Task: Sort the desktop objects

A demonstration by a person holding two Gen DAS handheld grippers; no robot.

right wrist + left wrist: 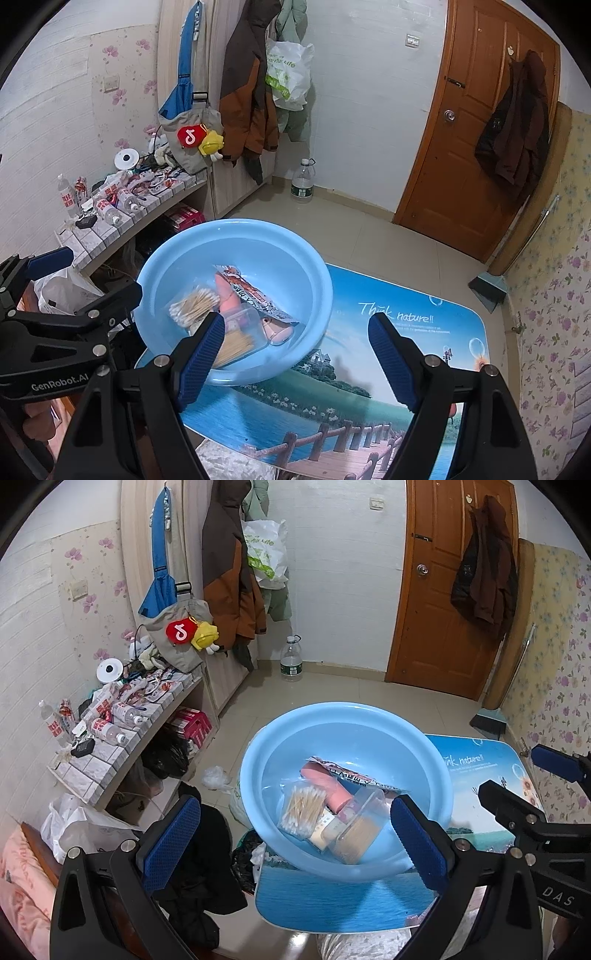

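Both hand-held grippers hover over a small tabletop [424, 332] printed with a lake-and-boardwalk scene, where a round pale-blue plastic basin [295, 266] sits at the left end, part of it overhanging the edge. The desk's loose items already lie inside the basin: a clear bag of wooden cotton swabs [194, 304], a clear plastic box of toothpicks [240, 341], a pink cylindrical tube [325, 782], a red-and-white printed snack packet [258, 291] and a small pink case [275, 332]. The left gripper [295, 845] hangs with its blue ribbed fingers [171, 843] spread wide and nothing between them, the right one lying in front of the basin's near rim. The right gripper [295, 354] is likewise wide open and empty, its fingers [201, 362] straddling the bare printed surface beside the basin. No stray object shows on the visible tabletop, so the gathering appears to be at or near its end, though the near edge is hidden behind the gripper bodies. If anything remains, the next move calls for a check of that hidden strip; otherwise, for a firm pinch on the basin's rim, mindful that its overhang could let it tip
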